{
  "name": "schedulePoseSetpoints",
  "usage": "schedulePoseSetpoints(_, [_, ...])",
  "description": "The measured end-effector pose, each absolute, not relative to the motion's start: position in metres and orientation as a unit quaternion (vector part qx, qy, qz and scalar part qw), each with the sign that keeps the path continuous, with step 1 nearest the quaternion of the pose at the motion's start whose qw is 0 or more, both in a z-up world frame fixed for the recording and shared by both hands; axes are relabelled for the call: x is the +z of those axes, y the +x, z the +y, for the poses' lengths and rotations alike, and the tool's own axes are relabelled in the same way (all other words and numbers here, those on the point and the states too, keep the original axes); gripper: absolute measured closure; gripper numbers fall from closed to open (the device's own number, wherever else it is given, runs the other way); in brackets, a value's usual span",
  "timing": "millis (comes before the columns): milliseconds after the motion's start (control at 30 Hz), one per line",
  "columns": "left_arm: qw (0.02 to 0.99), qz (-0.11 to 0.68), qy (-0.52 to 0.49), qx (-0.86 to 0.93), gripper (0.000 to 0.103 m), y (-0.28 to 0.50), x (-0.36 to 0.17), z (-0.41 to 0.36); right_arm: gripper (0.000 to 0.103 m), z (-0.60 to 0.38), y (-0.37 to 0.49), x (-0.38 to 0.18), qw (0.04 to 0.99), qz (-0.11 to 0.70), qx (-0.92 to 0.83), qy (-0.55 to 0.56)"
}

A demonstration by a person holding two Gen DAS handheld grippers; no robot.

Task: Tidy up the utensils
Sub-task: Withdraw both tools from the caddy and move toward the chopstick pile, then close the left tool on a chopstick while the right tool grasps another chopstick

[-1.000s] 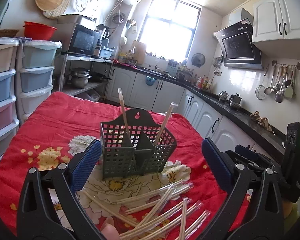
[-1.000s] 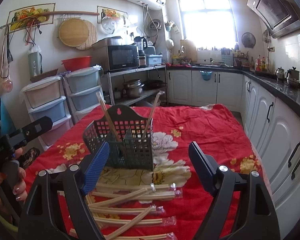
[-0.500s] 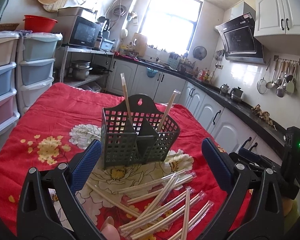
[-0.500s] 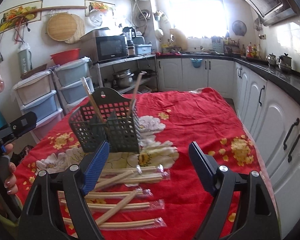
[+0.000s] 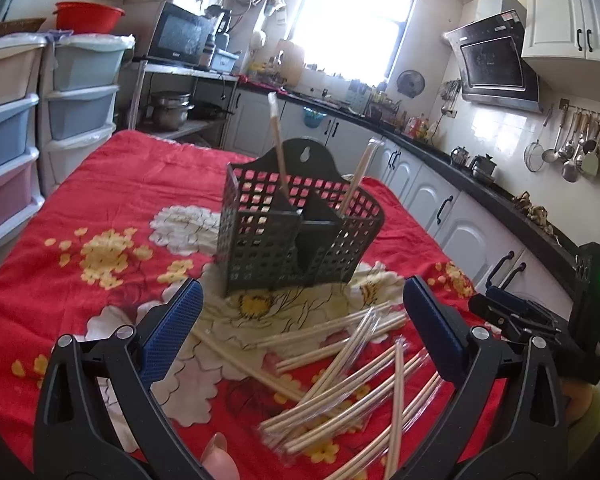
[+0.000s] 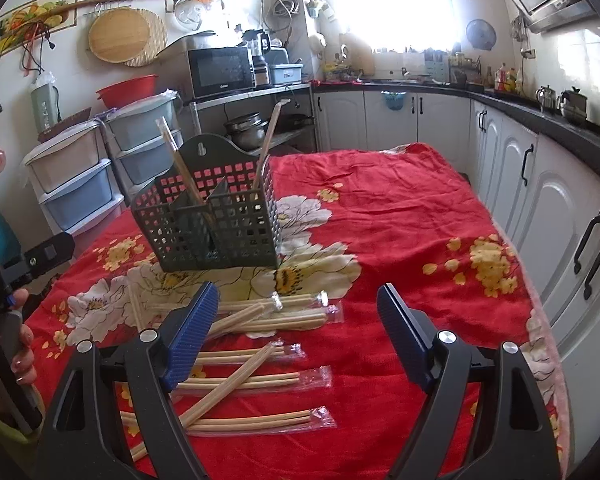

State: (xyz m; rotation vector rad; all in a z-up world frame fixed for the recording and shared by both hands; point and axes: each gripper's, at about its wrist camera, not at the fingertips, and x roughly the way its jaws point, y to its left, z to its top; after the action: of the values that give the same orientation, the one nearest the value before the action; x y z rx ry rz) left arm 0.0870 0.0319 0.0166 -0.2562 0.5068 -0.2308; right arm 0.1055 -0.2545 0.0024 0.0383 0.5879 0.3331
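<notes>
A dark mesh utensil caddy point(image 5: 295, 224) stands on the red flowered cloth, with two wrapped chopstick pairs point(image 5: 276, 136) upright in it. It also shows in the right wrist view point(image 6: 215, 220). Several wrapped chopstick pairs point(image 5: 340, 372) lie loose on the cloth in front of it, also seen in the right wrist view point(image 6: 255, 356). My left gripper point(image 5: 300, 336) is open and empty above the pile. My right gripper point(image 6: 295, 340) is open and empty, over the pile's right side.
The table point(image 6: 412, 216) has cabinets point(image 6: 540, 184) close along its right edge. Plastic drawer units point(image 5: 27, 120) stand at the left. The other hand-held gripper point(image 5: 540, 320) shows at the right of the left wrist view.
Both grippers have tilted down and moved closer over the chopstick pile; the caddy sits higher in both views. Both stay open and empty.
</notes>
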Motion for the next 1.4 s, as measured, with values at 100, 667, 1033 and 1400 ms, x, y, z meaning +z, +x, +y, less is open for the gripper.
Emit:
schedulePoseSetpoints(100, [0.950,0.260,-0.128,-0.112,0.011,0.085,0.009,0.038,0.024,-0.251,0.106,-0.001,0.940,0.295,0.171,0.020])
schedulePoseSetpoints(667, [0.927,0.327,-0.116,-0.144,0.012,0.076,-0.033,0.039,0.042,-0.230,0.112,-0.027,0.915,0.348,0.203,0.018])
schedulePoseSetpoints(1033, [0.906,0.367,-0.112,-0.176,0.036,0.076,-0.057,0.039,0.057,-0.222,0.123,-0.049,0.894,0.393,0.213,0.023])
schedulePoseSetpoints(1400, [0.896,0.386,-0.116,-0.189,0.049,0.078,-0.066,0.036,0.064,-0.214,0.140,-0.068,0.880,0.427,0.204,0.035])
